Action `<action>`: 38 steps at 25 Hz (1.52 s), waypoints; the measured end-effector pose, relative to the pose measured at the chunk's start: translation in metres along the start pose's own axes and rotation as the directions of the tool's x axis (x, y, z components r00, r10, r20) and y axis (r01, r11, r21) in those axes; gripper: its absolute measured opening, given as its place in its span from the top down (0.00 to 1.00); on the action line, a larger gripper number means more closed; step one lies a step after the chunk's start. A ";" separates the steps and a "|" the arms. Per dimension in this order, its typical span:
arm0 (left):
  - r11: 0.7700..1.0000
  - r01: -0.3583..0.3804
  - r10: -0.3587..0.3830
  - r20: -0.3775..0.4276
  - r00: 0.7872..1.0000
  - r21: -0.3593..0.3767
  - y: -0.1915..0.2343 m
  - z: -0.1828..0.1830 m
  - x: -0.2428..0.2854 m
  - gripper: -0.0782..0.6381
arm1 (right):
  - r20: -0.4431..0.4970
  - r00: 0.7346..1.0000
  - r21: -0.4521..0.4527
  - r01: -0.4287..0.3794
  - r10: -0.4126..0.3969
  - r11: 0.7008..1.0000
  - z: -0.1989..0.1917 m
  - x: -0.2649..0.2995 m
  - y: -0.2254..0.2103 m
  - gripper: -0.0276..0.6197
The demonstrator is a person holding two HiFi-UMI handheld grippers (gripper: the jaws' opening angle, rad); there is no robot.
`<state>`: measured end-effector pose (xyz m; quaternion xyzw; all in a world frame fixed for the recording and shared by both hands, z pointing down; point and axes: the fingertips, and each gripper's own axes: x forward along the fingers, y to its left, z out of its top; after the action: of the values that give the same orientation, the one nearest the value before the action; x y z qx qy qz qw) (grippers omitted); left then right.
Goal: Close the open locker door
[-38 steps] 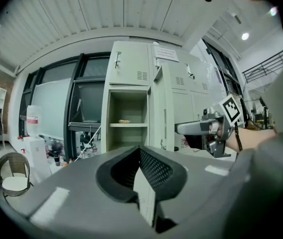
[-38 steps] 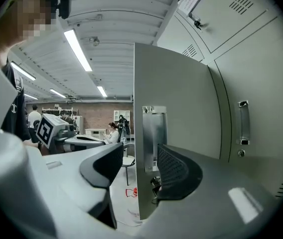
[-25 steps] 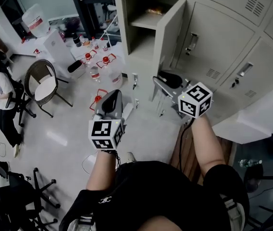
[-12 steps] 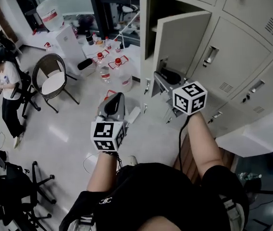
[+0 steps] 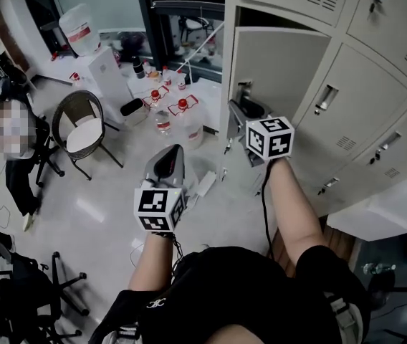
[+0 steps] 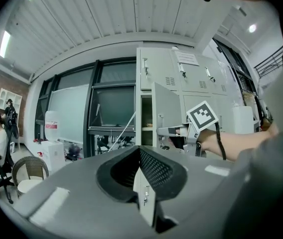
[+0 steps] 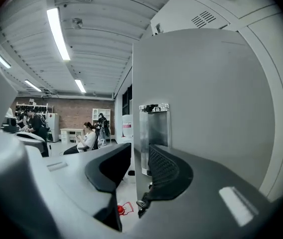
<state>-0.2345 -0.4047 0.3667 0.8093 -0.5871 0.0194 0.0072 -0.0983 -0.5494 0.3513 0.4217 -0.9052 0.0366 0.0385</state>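
Head view: the red label (image 5: pixel 83 31) on the clear plastic water jug (image 5: pixel 74 14) is too small to be read. The beige metal locker door (image 5: pixel 279 70), in the left column of the locker bank (image 5: pixel 375 84), is swung nearer shut than a second ago. The right gripper's (image 5: pixel 238 107) fingers are held partly apart at its free edge, clamping nothing; the left gripper's (image 5: pixel 169 153) fingers are narrowly parted and empty.

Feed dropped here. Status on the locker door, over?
Left gripper open, empty. Right gripper open at locker door's free edge. Door ajar. Nothing seen blocking it.
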 end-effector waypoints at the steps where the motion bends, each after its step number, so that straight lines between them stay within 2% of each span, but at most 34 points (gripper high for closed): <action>1: 1.000 0.004 -0.004 0.001 1.000 0.003 0.004 0.001 0.001 0.89 | 0.004 1.000 0.001 0.017 -0.017 1.000 0.001 0.006 -0.002 0.77; 9: 0.999 0.033 -0.033 0.002 0.999 0.024 0.032 0.003 0.015 0.89 | 0.005 0.992 0.026 0.123 -0.123 0.992 0.008 0.049 -0.027 0.77; 18: 0.999 0.033 -0.034 0.004 0.999 0.030 0.061 0.003 0.027 0.89 | -0.014 0.980 0.044 0.198 -0.197 0.979 0.013 0.088 -0.061 0.77; 30: 0.999 0.042 -0.042 0.006 0.999 0.031 0.077 0.002 0.039 0.89 | -0.014 0.939 0.033 0.343 -0.343 0.939 0.023 0.116 -0.098 0.77; 35: 0.998 0.058 -0.058 0.000 0.998 0.022 0.076 -0.003 0.044 0.89 | -0.012 0.929 0.021 0.371 -0.371 0.928 0.021 0.119 -0.104 0.77; 38: 0.998 0.065 -0.064 -0.008 0.998 0.007 0.077 -0.005 0.045 0.89 | 0.003 0.931 0.031 0.364 -0.365 0.931 0.023 0.118 -0.101 0.77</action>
<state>-0.2932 -0.4715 0.3725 0.8277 -0.5606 0.0244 0.0071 -0.0974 -0.7061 0.3441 0.5830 -0.8107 0.0407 0.0345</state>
